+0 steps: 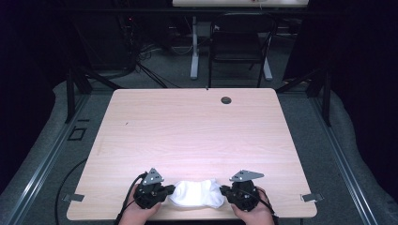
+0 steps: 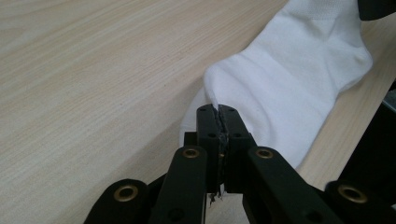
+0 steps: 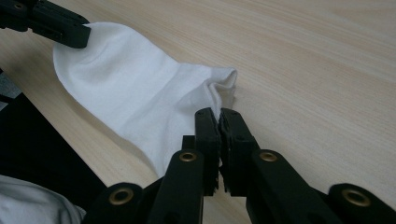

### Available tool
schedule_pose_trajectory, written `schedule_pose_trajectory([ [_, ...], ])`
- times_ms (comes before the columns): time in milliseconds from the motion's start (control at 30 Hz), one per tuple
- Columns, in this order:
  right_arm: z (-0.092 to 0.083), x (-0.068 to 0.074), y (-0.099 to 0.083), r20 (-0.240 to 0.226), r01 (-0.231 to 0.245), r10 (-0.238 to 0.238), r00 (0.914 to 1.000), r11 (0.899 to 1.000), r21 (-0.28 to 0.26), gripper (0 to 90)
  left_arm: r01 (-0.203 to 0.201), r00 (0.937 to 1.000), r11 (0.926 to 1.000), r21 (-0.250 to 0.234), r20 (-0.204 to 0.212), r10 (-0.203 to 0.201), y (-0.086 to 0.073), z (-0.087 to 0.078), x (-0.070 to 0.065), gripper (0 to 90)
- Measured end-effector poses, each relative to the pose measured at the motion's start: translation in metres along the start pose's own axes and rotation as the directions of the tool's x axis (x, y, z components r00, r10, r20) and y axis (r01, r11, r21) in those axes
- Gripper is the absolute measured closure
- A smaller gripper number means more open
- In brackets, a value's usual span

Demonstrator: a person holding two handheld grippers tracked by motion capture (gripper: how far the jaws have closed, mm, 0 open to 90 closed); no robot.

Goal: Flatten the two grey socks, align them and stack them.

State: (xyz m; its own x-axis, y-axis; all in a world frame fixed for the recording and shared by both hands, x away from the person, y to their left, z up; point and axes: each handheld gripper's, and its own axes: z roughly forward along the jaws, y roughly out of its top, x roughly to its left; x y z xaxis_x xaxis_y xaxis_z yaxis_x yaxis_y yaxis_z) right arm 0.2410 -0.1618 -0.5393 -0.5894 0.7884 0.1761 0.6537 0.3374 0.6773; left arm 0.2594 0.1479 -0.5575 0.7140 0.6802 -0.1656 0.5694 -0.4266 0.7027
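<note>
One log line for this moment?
left gripper: shut on sock | right gripper: shut on sock | sock: on table, near edge

Light wood-grain table (image 1: 197,126), rounded corners, dark round grommet (image 1: 226,100) near far edge. Floor: grey carpet (image 1: 164,70), metal rails (image 1: 42,173) running along both sides of the table. Beyond the far edge, a black folding chair (image 1: 237,44) beside a white desk leg (image 1: 194,47). Cables (image 1: 141,56) on floor at left. Surroundings dark; table brightly lit.
</note>
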Motion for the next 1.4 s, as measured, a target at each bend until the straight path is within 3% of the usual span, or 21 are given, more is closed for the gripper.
schedule_pose_trajectory([
  [400,0.003,-0.005,-0.003,-0.006,-0.025,0.025,0.9997,1.0,0.007,86.5,-0.003,1.0,0.9998,0.017,-0.008,0.003,-0.003,0.005,0.0,87.9],
  [767,0.006,-0.004,-0.005,-0.003,-0.017,0.017,0.9999,1.0,0.02,85.5,0.0,0.9999,0.9995,0.032,-0.012,0.001,-0.006,0.008,0.002,84.7],
  [933,0.007,-0.006,-0.005,-0.009,-0.034,0.034,0.9994,0.999,0.002,76.0,0.012,0.9998,0.9999,0.005,-0.017,-0.011,-0.004,0.003,0.003,78.1],
  [1067,0.004,-0.005,-0.004,-0.013,-0.032,0.032,0.9994,0.999,-0.022,75.1,0.01,0.9997,0.9996,-0.027,-0.021,-0.011,0.0,-0.006,0.004,75.1],
  [1267,0.005,0.002,-0.001,-0.037,0.018,-0.02,0.9991,0.999,-0.044,74.6,0.004,0.9998,0.9986,-0.052,-0.02,-0.005,0.003,-0.007,0.001,73.6],
  [1400,0.01,0.006,0.001,-0.043,0.046,-0.048,0.9979,0.998,-0.043,74.7,-0.01,0.9999,0.999,-0.043,-0.003,0.01,0.003,-0.004,-0.001,72.9],
])
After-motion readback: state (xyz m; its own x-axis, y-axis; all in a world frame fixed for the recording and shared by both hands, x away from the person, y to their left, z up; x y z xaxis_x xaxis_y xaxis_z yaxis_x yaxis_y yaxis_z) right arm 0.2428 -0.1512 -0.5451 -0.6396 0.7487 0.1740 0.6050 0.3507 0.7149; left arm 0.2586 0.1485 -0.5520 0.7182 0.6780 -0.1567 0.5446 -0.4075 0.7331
